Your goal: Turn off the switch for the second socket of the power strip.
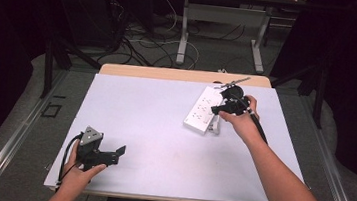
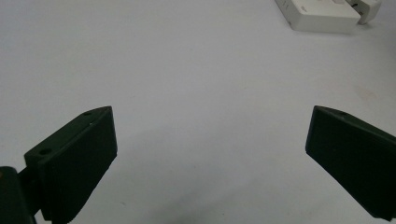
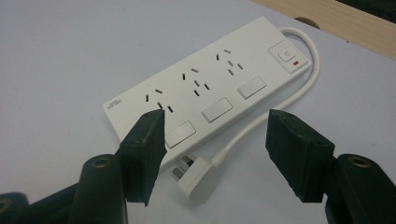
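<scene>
A desk (image 1: 162, 139) carries a power strip (image 1: 201, 109) on its far right part, lying at a slant. The strip's plug (image 3: 201, 179) lies flat on the desk just beside the strip's near long edge, with its cord (image 3: 261, 121) looping back along that edge to the strip's far end. The right hand-held gripper (image 1: 225, 105) hovers over the strip and plug. The left hand-held gripper (image 1: 110, 154) sits at the near left corner, well apart from the strip, with bare desk between.
</scene>
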A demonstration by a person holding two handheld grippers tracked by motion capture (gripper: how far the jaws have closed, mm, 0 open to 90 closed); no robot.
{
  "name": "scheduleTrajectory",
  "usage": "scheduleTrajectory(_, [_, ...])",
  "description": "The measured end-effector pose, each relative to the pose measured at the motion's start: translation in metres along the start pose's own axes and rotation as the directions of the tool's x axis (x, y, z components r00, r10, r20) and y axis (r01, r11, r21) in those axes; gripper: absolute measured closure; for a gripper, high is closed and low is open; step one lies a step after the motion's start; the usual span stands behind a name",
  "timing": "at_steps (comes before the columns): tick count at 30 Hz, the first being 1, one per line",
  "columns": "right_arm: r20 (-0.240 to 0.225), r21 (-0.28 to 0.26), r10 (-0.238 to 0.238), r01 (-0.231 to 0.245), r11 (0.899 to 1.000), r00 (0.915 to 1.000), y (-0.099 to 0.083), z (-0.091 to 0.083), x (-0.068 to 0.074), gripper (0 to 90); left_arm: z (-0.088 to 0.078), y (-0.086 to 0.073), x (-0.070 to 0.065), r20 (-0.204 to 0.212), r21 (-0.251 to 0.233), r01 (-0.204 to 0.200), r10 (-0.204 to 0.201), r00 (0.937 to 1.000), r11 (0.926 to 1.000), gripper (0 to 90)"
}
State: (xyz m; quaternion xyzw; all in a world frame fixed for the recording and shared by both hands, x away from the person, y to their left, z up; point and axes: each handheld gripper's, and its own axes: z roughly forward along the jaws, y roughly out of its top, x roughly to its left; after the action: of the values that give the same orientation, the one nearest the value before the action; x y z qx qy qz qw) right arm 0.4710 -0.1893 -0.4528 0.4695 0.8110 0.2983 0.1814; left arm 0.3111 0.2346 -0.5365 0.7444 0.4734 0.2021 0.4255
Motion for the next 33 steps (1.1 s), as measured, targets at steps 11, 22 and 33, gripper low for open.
scheduleTrajectory(11, [-0.007, -0.003, 0.068, -0.068, 0.998, 0.9977, 0.002, 0.015, -0.007, 41.0, 0.000, 0.000, 0.000, -0.001, -0.001, 0.001, -0.001, 1.0000, 1.0000, 2.2])
scheduleTrajectory(22, [-0.006, 0.004, 0.116, -0.116, 0.993, 0.9932, 0.004, 0.027, -0.007, 49.3, 0.000, 0.000, 0.001, 0.002, 0.001, 0.001, -0.001, 1.0000, 1.0000, 2.2])
scheduleTrajectory(33, [-0.024, 0.027, 0.114, -0.113, 0.993, 0.9932, 0.004, 0.040, -0.006, 61.0, 0.000, 0.000, 0.001, 0.000, 0.002, -0.007, 0.007, 1.0000, 1.0000, 2.3])
